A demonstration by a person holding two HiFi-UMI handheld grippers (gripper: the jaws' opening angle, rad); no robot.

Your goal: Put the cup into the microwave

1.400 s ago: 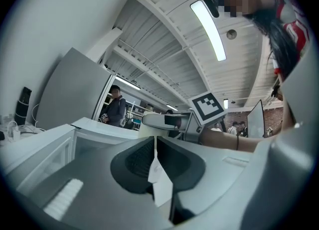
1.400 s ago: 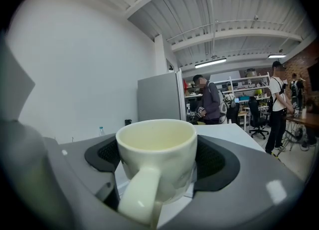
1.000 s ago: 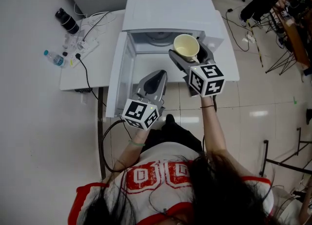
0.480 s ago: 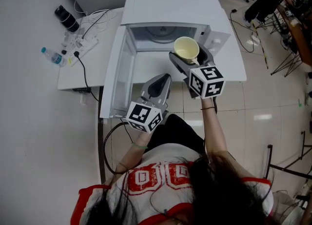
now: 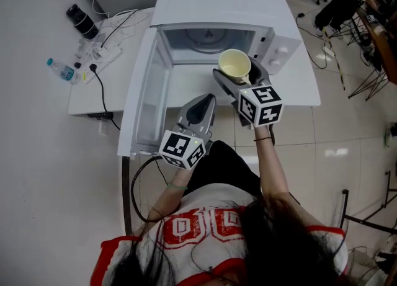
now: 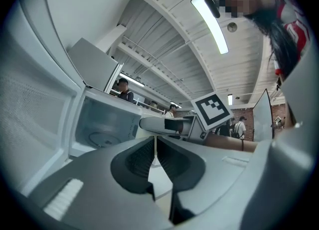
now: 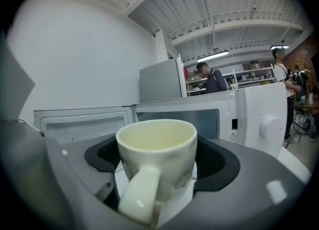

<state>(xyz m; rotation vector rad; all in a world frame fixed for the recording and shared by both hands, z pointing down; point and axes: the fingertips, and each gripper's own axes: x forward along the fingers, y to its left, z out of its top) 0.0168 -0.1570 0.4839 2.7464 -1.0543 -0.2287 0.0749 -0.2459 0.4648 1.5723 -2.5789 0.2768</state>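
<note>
Cup point(image 5: 235, 64) sits upright in our right gripper point(image 5: 240, 75), jaws clamped on its sides, handle pointing back toward us. Straight ahead of it, close by, the microwave point(image 5: 217, 5) cavity stands open, door point(image 5: 146, 92) swung off to the left. Our left gripper point(image 5: 197, 108) hangs behind and left, jaws nearly together, empty. We judge a short forward push would seat it.
</note>
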